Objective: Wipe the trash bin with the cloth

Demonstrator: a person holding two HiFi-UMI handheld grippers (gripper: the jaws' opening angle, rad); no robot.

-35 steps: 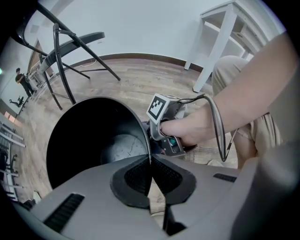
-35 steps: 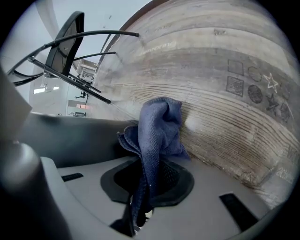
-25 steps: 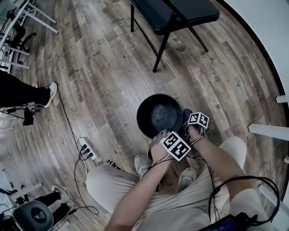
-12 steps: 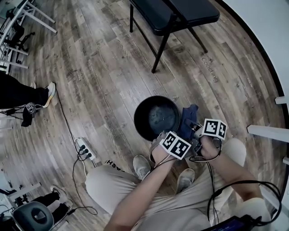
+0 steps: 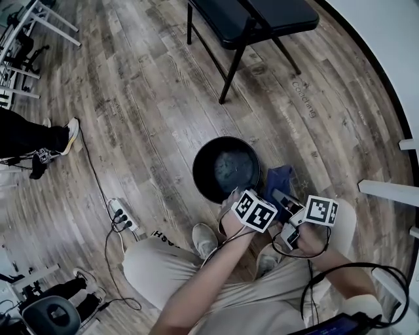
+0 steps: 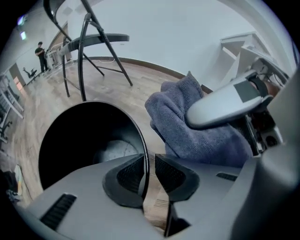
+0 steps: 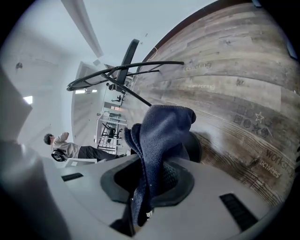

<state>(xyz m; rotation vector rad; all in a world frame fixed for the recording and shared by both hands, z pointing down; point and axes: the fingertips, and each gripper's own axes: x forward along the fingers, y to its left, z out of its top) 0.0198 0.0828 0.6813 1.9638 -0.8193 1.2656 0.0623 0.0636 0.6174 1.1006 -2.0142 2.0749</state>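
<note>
One black trash bin (image 5: 201, 174) is standing on the wood floor (image 5: 144, 98), one folding chair (image 5: 252, 19) beyond it. The left gripper (image 6: 149, 176) is straddling the bin's rim, its fingers (image 6: 127, 176) narrow, just opening, not clamping. The right gripper (image 7: 150, 180) is pinching the one blue cloth (image 7: 161, 129), held just beside the bin.

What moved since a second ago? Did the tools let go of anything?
The right tool pulled the blue cloth up and away from the bin, back toward the person; it stays shut on the cloth. The left tool has just been opening its jaws, with the bin's rim between them. The bin, left tool and chair stayed in place.
</note>
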